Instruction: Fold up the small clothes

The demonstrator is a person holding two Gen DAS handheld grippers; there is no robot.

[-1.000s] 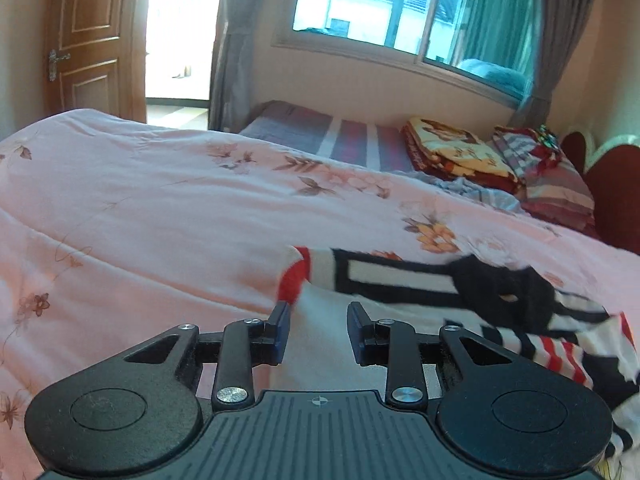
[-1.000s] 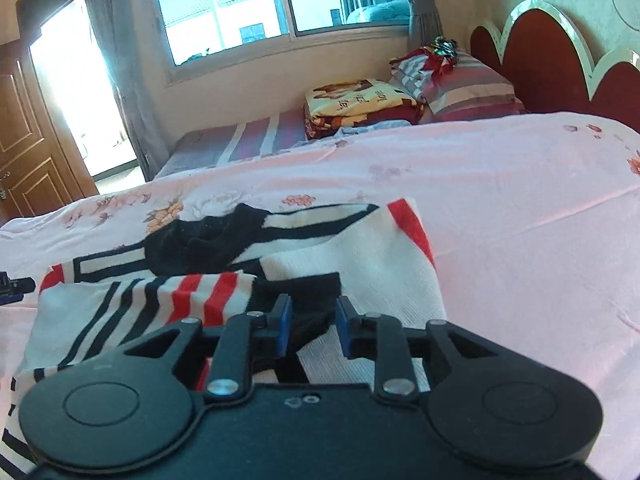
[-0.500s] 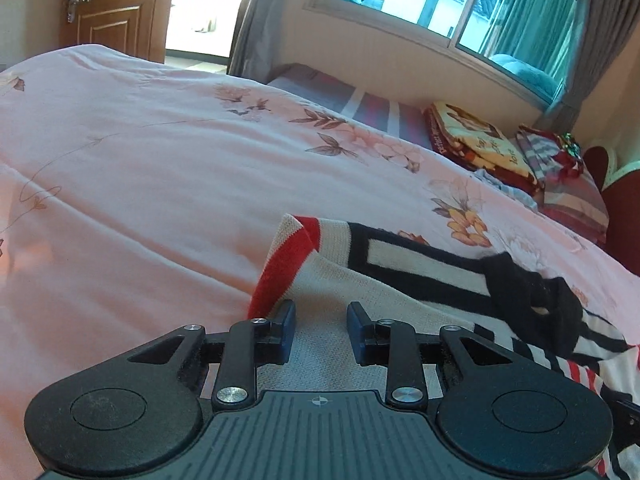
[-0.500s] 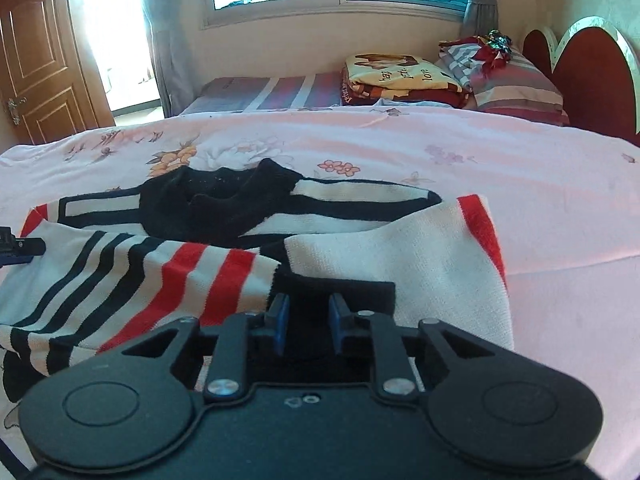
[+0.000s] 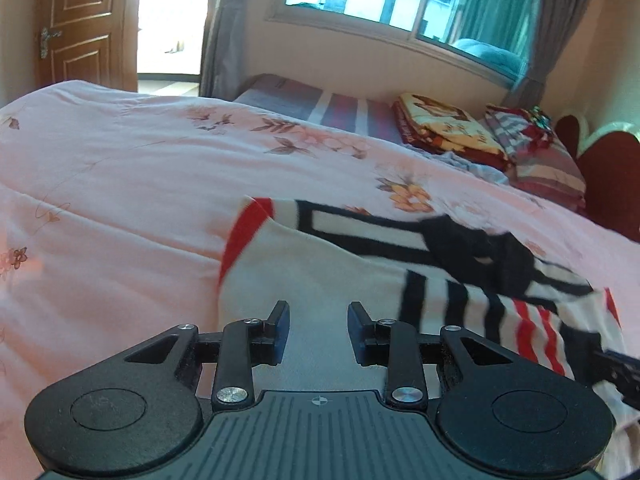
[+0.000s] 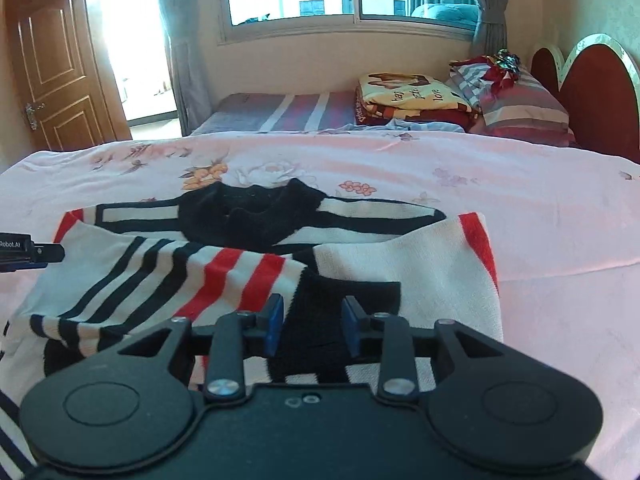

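A small knit sweater [image 6: 248, 256], white with black and red stripes and a black collar, lies on the pink bed cover [image 6: 540, 208]. It also shows in the left wrist view [image 5: 360, 264]. Both sides are folded in over the middle. My left gripper [image 5: 319, 312] is open just above the sweater's white left part. My right gripper [image 6: 312, 308] is open, with a black patch of the sweater between and under its fingers. The tip of the left gripper shows at the left edge of the right wrist view [image 6: 24, 250].
The pink floral bed cover [image 5: 120, 200] spreads wide around the sweater. Folded blankets [image 6: 412, 96] and striped pillows [image 6: 520, 104] lie at the far side by the red headboard [image 6: 592, 80]. A window and a wooden door [image 6: 52, 68] stand beyond.
The right gripper's fingers have opened wider over the black patch. The left gripper has pulled back a little and risen, staying open. The sweater lies still.
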